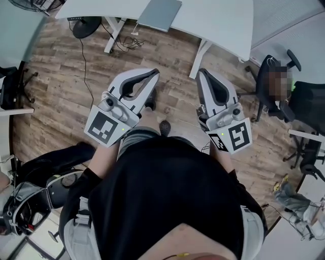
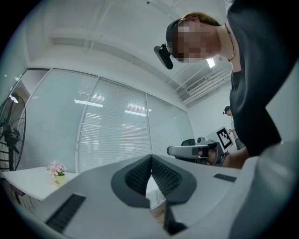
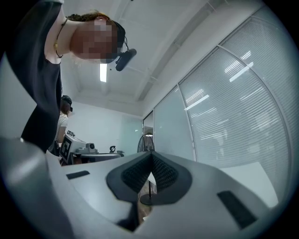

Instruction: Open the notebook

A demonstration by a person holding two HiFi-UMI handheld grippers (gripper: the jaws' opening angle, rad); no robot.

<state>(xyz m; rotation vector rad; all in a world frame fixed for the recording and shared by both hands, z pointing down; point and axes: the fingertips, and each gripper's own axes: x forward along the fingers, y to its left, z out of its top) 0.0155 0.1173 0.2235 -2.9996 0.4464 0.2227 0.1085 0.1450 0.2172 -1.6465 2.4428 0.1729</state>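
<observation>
A flat grey notebook (image 1: 160,14) lies closed on the white desk (image 1: 223,23) at the top of the head view, well beyond both grippers. My left gripper (image 1: 155,73) is held in front of the body over the wooden floor, its jaws pressed together with nothing between them. My right gripper (image 1: 201,72) hangs beside it, also shut and empty. In the left gripper view the closed tip (image 2: 151,158) points at a glass wall, with the right gripper (image 2: 196,151) off to the side. The right gripper view shows its own tip (image 3: 151,156) closed too.
A black office chair (image 1: 277,76) stands at the right, and another chair (image 1: 10,86) at the left edge. A fan base (image 1: 84,25) and cables (image 1: 127,43) lie under the desk. A helmet and bags (image 1: 25,203) sit at the lower left. A small flower pot (image 2: 57,169) stands on a side table.
</observation>
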